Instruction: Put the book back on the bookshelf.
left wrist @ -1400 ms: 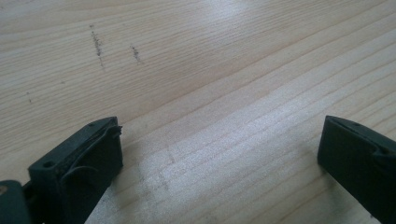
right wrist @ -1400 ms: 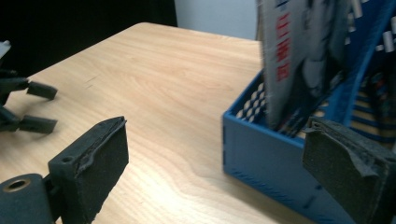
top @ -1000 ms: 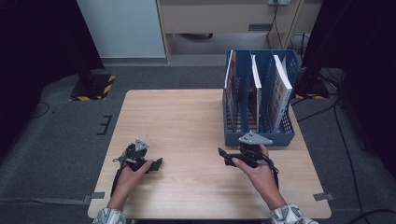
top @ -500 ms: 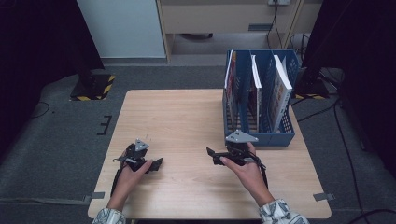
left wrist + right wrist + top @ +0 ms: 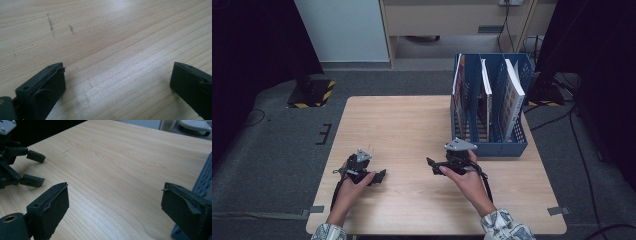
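Right gripper [image 5: 436,165] sits lower centre of the high view, jaws wide apart, empty, pointing toward frame left. In the right gripper view its pads [image 5: 50,207] stand far apart over bare wood. Left gripper [image 5: 379,175] is lower left of the high view, resting on the table [image 5: 402,125], jaws also spread wide with nothing between them; the left gripper view has just wood grain between the pads [image 5: 47,85].

Nearest thing to work on: blue file rack [image 5: 492,107], upper right of the high view, standing on the table with books [image 5: 512,95] upright in its slots. Its near corner is just beside the right gripper, up and right of it; blue mesh shows at the right edge of the right gripper view [image 5: 203,180]. Rack's long axis runs from the near table edge to the far one.

Right hand [image 5: 464,180] is clearly nearer; the left is well apart. The right jaws face away from the rack, so a reach probably needs a turn toward frame right first.
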The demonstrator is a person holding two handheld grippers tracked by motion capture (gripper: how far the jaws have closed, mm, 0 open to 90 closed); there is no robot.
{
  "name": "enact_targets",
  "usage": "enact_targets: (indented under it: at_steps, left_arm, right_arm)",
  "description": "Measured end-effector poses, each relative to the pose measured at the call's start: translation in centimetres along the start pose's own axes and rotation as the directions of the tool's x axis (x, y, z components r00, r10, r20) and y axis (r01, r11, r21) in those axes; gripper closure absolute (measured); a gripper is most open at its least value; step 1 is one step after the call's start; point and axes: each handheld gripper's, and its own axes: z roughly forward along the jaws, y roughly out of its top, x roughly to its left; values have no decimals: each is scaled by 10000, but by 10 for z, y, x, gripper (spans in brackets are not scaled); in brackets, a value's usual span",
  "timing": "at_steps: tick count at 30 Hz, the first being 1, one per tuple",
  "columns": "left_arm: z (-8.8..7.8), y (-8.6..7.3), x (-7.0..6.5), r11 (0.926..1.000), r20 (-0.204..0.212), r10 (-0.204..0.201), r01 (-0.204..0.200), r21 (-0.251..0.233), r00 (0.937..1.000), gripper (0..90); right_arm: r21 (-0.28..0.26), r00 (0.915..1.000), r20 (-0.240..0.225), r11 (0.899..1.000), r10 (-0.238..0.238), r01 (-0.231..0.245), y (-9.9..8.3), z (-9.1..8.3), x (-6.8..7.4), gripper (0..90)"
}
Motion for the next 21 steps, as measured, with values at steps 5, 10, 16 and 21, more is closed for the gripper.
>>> enact_targets:
  at_steps: [5,10,16,21]
  left_arm:
    - [0,0,0,10000,0,5,-5,0,10000,0]
    - [0,0,0,10000,2,2,-2,0,10000,0]
    - [0,0,0,10000,12,12,-12,-3,10000,0]
    - [0,0,0,10000,16,10,-10,-3,10000,0]
  right_arm:
    - [506,9999,-82,9987,-81,85,-4,18,4,91]
    - [1075,9996,-100,9938,-271,280,-10,35,7,100]
    - [1730,9998,-180,9848,-103,132,-17,50,7,104]
    - [1913,9993,-226,9812,299,-250,-20,58,5,107]
